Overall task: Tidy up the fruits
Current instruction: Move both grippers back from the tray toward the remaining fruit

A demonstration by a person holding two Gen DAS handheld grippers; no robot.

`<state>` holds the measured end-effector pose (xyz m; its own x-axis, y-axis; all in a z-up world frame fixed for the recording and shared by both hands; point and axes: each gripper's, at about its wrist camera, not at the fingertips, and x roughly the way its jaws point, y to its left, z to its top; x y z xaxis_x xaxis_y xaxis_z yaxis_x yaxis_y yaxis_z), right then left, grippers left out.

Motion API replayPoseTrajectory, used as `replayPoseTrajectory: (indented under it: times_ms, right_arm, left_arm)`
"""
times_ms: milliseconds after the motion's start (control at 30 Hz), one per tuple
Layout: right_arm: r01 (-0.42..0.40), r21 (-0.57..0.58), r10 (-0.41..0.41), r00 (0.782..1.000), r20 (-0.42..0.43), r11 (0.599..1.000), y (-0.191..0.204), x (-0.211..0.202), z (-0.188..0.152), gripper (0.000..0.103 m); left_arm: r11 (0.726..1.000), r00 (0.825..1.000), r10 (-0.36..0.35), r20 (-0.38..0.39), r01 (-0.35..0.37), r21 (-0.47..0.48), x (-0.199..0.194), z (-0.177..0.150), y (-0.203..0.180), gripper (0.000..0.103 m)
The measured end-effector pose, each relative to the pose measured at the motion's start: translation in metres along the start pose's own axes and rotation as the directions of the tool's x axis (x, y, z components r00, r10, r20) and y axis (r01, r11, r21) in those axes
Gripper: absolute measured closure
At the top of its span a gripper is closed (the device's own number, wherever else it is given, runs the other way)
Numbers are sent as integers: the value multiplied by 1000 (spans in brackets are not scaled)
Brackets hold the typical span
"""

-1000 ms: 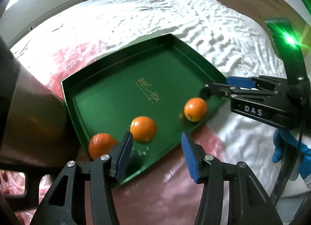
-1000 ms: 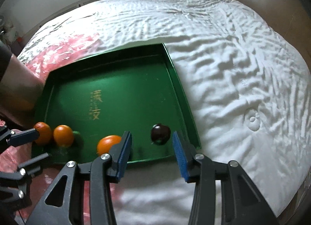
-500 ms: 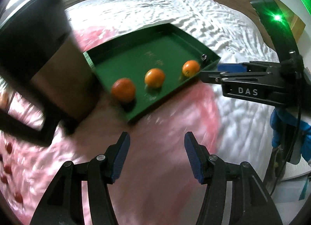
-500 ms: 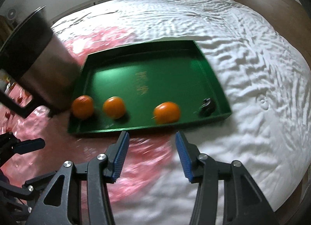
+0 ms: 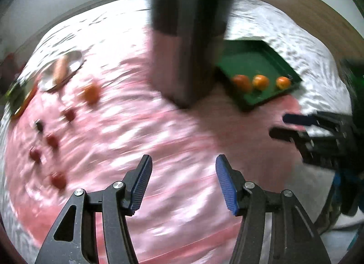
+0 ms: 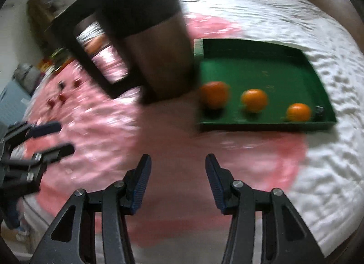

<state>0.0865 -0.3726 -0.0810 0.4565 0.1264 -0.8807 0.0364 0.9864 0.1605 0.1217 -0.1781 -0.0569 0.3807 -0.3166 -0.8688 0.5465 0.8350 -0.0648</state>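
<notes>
**Both tools held apart and empty above the pink sheet**

The left tool (image 5: 183, 182) has its blue-padded fingers spread wide with nothing between them, above a crinkled pink plastic sheet (image 5: 136, 132) spread on a white bed (image 5: 295, 36). The right tool (image 6: 177, 180) is likewise spread and empty, over the same pink sheet (image 6: 173, 150); in the left wrist view it shows at the right edge (image 5: 286, 125), its fingers apart.

Ahead and to the right of the left tool lies a shallow rectangular green tray (image 5: 250, 59) holding three round orange fruits (image 5: 260, 81) in a row along its near edge. From the right tool the tray (image 6: 261, 59) is ahead and slightly right, the three orange fruits (image 6: 253, 100) in a line, with a small dark fruit (image 6: 319, 111) in the near right corner, just beside the rightmost orange.

A tall dark metal mug (image 5: 188, 36) with a black handle stands directly ahead of the left tool, just left of the tray; both views blur it. Far left of the left tool, several small red fruits (image 5: 53, 142) lie loose on the pink sheet, with one more orange fruit (image 5: 91, 94) beyond them and a silvery plate (image 5: 66, 70) further off, its contents too smeared to identify.
</notes>
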Motion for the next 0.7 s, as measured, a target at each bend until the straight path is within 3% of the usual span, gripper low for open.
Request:
replayPoseTrajectory:
  times_ms: [267, 400, 567, 700]
  right_arm:
    - [-132, -127, 127, 991, -41, 983, 95, 33, 11, 20]
    - [-173, -166, 169, 985, -39, 971, 132, 49, 27, 20]
    - [-191, -210, 188, 982, -31, 959, 164, 71, 51, 20]
    - [-183, -208, 183, 983, -17, 961, 174, 87, 66, 20]
  left_arm:
    - [981, 994, 109, -9, -109, -157, -13, -30, 88, 51]
    - [950, 987, 158, -28, -160, -269, -17, -47, 138, 51]
    - [909, 986, 165, -31, -164, -383, -14, -59, 186, 51]
    - [890, 991, 126, -35, -129, -437, 1, -60, 206, 51]
